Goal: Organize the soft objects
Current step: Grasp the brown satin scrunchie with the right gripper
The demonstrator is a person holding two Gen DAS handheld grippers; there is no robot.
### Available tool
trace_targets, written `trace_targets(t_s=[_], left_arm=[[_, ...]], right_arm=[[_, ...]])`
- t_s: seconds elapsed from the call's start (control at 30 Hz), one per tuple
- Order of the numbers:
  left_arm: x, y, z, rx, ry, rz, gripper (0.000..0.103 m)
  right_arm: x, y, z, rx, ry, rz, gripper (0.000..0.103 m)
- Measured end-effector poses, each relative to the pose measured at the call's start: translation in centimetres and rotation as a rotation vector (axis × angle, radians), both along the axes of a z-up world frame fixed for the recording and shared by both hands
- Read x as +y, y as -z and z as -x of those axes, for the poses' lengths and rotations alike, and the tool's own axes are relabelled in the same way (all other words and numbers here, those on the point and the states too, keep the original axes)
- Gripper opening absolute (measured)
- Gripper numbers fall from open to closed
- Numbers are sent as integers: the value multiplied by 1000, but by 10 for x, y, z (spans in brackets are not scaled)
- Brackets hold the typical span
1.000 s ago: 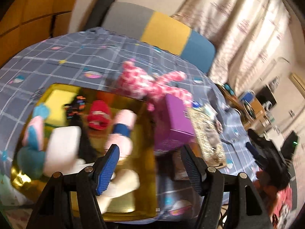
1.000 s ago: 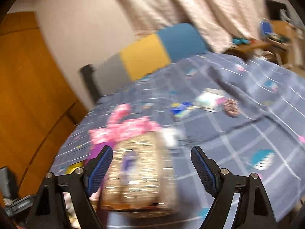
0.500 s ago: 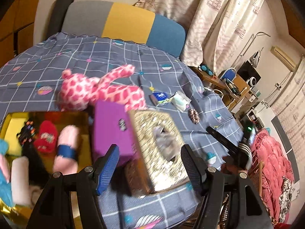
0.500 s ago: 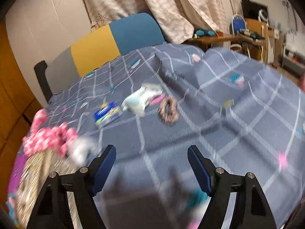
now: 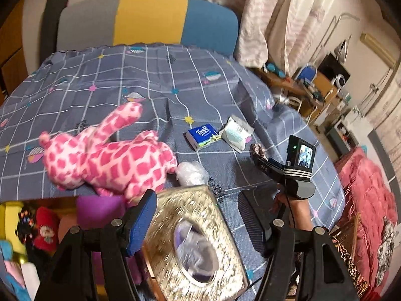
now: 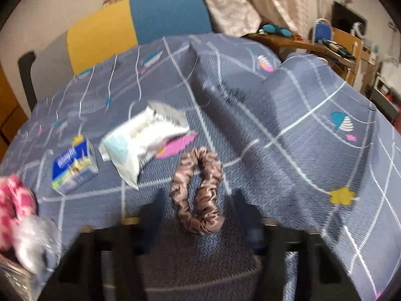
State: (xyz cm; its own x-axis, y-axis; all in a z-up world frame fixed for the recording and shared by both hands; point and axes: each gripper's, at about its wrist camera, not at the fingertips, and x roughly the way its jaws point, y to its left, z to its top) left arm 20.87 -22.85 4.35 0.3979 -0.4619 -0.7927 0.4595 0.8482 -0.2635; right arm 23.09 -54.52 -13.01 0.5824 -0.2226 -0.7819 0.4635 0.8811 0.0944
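A pink spotted plush giraffe (image 5: 110, 160) lies on the grey checked cloth (image 5: 150, 85). A brown satin scrunchie (image 6: 198, 190) lies right in front of my right gripper (image 6: 198, 208), whose blurred fingers stand open on either side of it. The scrunchie also shows in the left wrist view (image 5: 258, 150). My left gripper (image 5: 200, 223) is open and empty above a gold glitter tissue box (image 5: 195, 240). A gold tray (image 5: 10, 215) at lower left holds small plush toys, one a red doll (image 5: 46, 228).
A blue tissue pack (image 6: 74, 166) and a white wipes packet (image 6: 145, 140) lie left of the scrunchie. A clear plastic ball (image 5: 191, 173) sits by the giraffe. A purple box (image 5: 99, 208) stands beside the tray. A headboard (image 5: 150, 20) is at the back.
My right gripper has swung right and forward from the glitter box to the scrunchie. My left gripper has swung right from the tray to above the glitter box.
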Motion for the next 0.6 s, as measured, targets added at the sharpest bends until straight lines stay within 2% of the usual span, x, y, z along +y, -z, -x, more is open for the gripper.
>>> trace_targets(t_s=[0.1,0.17,0.27,0.37,0.53,0.6], left_arm=[[-25,5,-17,18,33,-44,68],[-36,8,-28,48,34,-52,68],[-61,20,-48,111,53,-111,68],[-89,39,-66,168,85,-241,68],[-121,73,-82,205,146,-449,68],[-128,88,-88,237,159,-503,68]], right_arm=[[-1,-2,3,-34,-2,-2,26],[1,-1,7,-53,-4,5,26],[3,-1,12,-75,-6,18,22],[7,-1,12,-77,-17,25,22],[4,3,12,-83,-12,6,22],[2,3,12,-88,-7,1,22]])
